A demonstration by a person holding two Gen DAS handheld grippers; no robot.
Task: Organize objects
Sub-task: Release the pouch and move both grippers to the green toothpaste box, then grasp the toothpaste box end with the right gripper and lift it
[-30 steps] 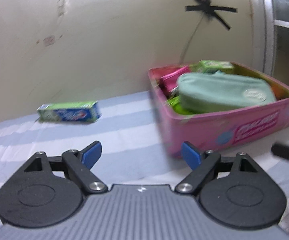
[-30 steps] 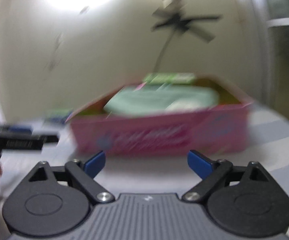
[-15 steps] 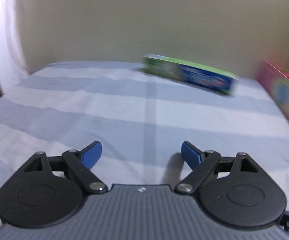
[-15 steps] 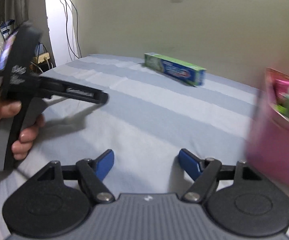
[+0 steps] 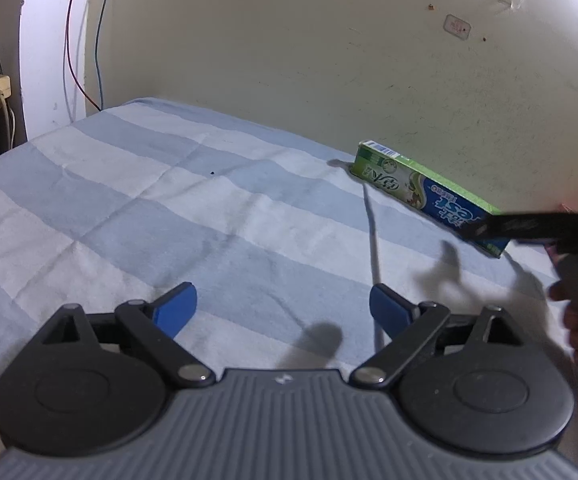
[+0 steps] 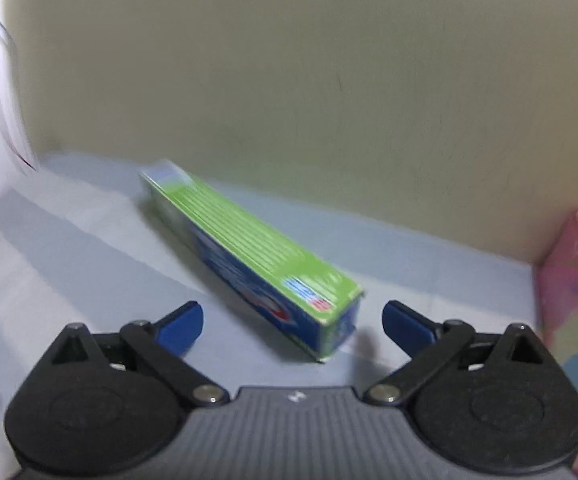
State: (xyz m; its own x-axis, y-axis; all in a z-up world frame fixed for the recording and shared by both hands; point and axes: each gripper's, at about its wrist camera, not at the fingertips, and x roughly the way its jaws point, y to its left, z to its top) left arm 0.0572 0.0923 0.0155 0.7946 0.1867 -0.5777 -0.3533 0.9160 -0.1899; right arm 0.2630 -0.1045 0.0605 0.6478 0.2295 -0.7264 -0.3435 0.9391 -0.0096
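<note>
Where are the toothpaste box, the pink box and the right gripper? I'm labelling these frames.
toothpaste box point(image 6: 265, 256): right wrist view, green top face.
pink box point(image 6: 573, 304): right wrist view, outer side wall.
right gripper point(image 6: 292, 322): right wrist view, midway between the open blue fingertips.

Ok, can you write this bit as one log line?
right gripper: open, nearing toothpaste box | left gripper: open, empty | pink box: beside

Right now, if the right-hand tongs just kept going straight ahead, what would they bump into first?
Most likely the toothpaste box. Its near end lies just ahead of the right tongs, which stand open with nothing between them. The picture is blurred, so exactly how close is hard to say.
</note>
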